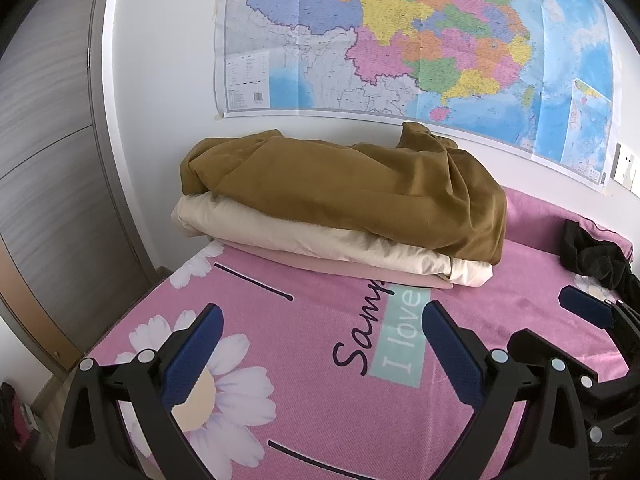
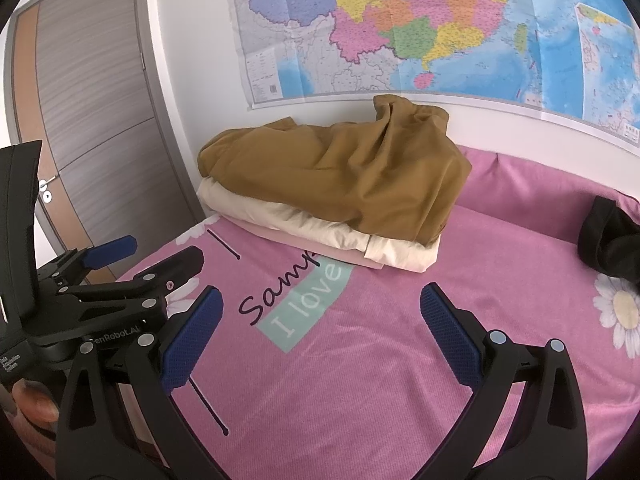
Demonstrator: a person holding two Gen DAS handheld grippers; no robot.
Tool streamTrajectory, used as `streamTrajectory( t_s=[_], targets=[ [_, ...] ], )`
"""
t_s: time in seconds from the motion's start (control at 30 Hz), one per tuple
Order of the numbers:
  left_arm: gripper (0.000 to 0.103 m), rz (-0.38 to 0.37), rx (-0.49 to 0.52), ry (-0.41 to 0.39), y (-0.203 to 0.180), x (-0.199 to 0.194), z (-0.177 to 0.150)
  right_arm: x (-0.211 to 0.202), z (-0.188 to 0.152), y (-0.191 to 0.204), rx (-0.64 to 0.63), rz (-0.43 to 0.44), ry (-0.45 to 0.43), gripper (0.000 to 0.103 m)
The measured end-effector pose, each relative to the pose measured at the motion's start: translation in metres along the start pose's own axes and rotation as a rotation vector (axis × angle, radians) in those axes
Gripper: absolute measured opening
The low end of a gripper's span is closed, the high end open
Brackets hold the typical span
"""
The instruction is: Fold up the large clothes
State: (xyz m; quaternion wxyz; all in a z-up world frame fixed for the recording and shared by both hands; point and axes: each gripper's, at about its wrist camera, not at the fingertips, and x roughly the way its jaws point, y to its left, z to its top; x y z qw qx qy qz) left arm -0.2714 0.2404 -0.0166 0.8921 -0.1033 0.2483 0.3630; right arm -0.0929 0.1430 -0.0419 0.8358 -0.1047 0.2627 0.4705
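Observation:
A stack of folded clothes lies at the back of the pink bed by the wall: a mustard-brown garment [image 1: 360,188] [image 2: 344,172] loosely on top, a cream one [image 1: 304,240] [image 2: 304,224] under it, and a pale pink one [image 1: 360,270] [image 2: 320,250] at the bottom. A crumpled black garment [image 1: 600,260] [image 2: 608,240] lies at the right. My left gripper [image 1: 322,320] is open and empty above the bedspread, short of the stack. My right gripper [image 2: 320,304] is open and empty, beside it to the right.
The pink bedspread [image 1: 320,400] [image 2: 400,360] has daisies and lettering. A large map [image 1: 400,40] [image 2: 400,28] hangs on the white wall behind. A grey door [image 1: 44,160] [image 2: 100,120] stands at the left, past the bed's left edge.

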Motion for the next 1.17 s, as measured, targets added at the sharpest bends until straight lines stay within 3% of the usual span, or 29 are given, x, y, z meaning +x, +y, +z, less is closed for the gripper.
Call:
streamTrajectory(
  t_s=[0.83, 1.17],
  targets=[
    [0.097, 0.005, 0.014, -0.033, -0.004, -0.005, -0.003, -0.004, -0.001, -0.001, 0.004, -0.005, -0.006, 0.097],
    [0.097, -0.047, -0.025, 0.009, -0.007, -0.001, -0.009, -0.015, -0.005, -0.007, 0.016, -0.025, -0.02, 0.097]
  ],
)
